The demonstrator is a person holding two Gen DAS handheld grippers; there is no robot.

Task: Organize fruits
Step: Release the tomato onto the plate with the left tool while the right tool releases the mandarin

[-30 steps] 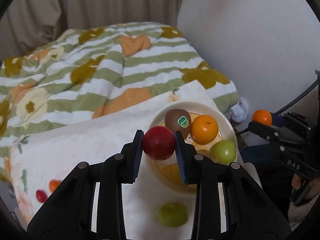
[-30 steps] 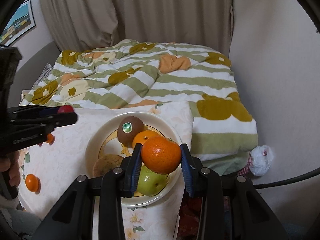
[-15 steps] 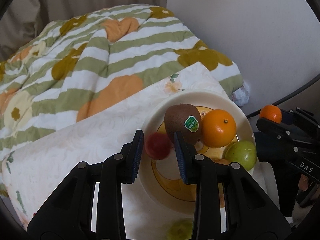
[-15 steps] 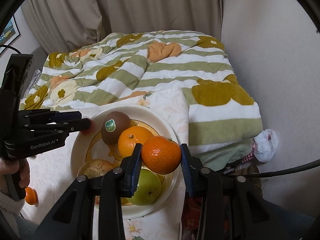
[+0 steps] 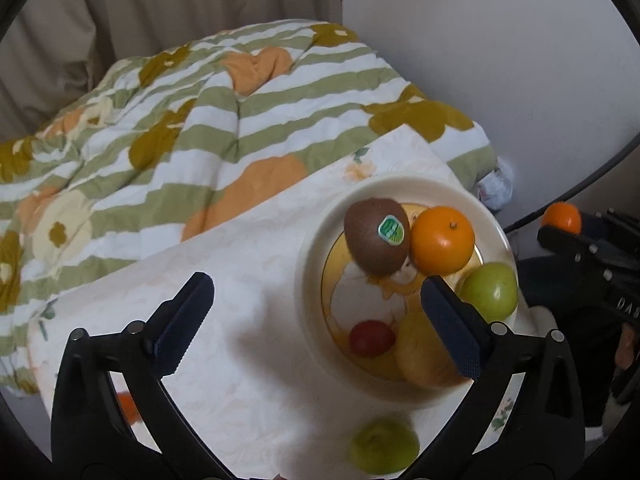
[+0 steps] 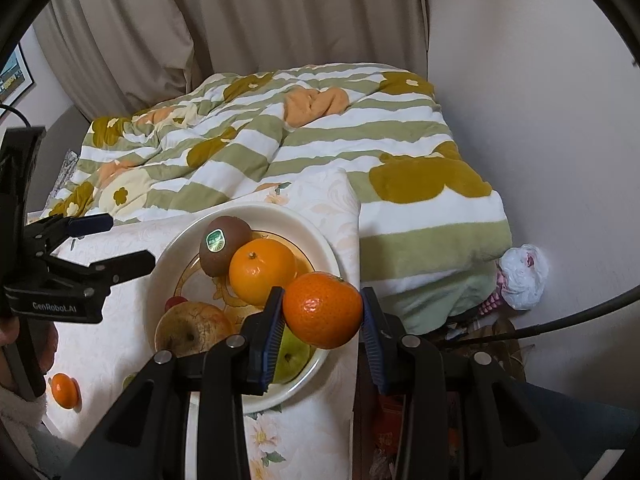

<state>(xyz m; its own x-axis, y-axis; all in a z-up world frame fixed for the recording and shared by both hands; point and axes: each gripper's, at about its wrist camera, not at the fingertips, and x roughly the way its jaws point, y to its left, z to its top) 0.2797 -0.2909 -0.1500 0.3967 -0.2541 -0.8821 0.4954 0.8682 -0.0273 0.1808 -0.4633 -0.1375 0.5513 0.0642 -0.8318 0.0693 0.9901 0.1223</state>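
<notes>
A thick quilted duvet (image 6: 304,152), striped green and white with mustard and orange blotches, lies rumpled behind the plate. Under the plate spreads a white cloth (image 5: 248,280) with a faint embossed floral pattern. The plate (image 6: 160,276) itself is round, glossy and cream, with a raised rim and a yellow picture in its well.

The left gripper (image 5: 316,316) hovers over the plate's left edge, its black ribbed jaws opening wide with nothing between them. The right gripper (image 6: 322,320) hangs over the plate's right rim, its blue-padded jaws clamped on a dimpled mandarin (image 6: 322,310).

Five fruits rest in the plate: one russet-skinned pear (image 6: 192,330) at the near left, one smooth green apple (image 5: 490,290) at the near right, one glossy orange (image 5: 442,240) toward the back, one fuzzy brown kiwi (image 5: 374,240) with a green sticker touching the orange, and one small red fruit (image 5: 370,338) beside the pear.

On the cloth outside the plate lie two more: one blurred green fruit (image 5: 384,446) just in front, and one small mandarin (image 6: 64,390) well to the plate's left.
</notes>
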